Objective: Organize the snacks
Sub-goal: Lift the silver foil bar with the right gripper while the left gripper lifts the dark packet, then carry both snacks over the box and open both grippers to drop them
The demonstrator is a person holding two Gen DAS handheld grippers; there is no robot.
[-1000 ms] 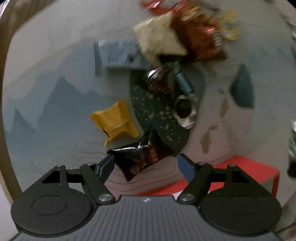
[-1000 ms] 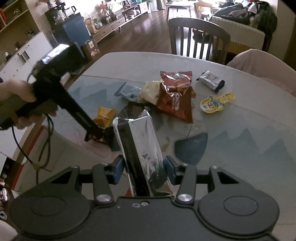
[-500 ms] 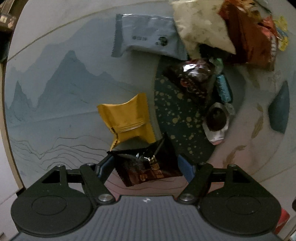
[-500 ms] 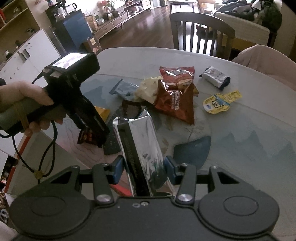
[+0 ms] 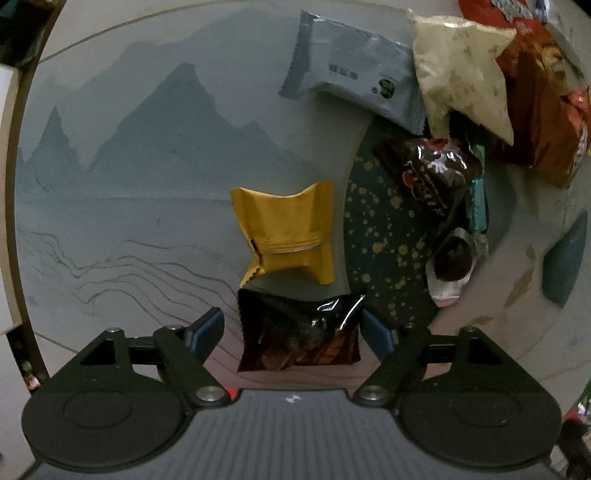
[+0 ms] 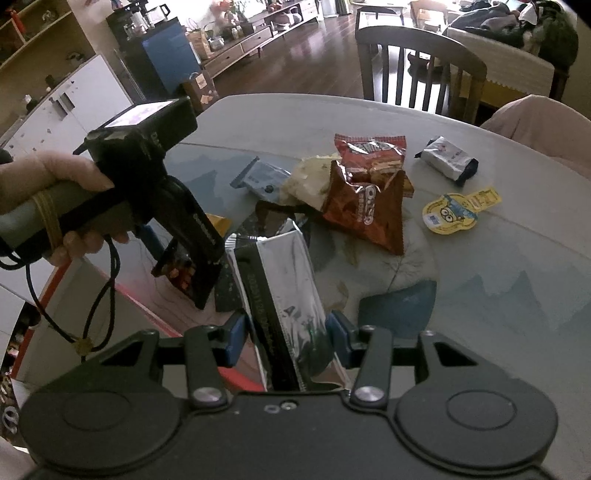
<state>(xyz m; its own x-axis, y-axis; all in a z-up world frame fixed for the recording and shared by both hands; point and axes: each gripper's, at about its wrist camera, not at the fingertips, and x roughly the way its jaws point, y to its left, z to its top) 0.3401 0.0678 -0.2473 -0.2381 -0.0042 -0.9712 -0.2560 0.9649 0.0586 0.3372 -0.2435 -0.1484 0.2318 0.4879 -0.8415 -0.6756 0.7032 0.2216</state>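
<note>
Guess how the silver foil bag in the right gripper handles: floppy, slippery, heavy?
The silver foil bag stands up between the right gripper's pads without drooping, so probably fairly stiff and light for its size. Its glossy, creased foil looks slippery, so it might slide in a loose pinch. The dents suggest it crushes easily.

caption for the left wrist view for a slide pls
Left gripper, jaws just opening, straddles a dark snack packet below a yellow packet on the table.

In the left wrist view the red snack bag (image 5: 517,14) is cut off by the top right edge, the lower end of the dark snack packet (image 5: 299,339) disappears behind the hand-held gripper's body, and its print stays too dark to read.
</note>
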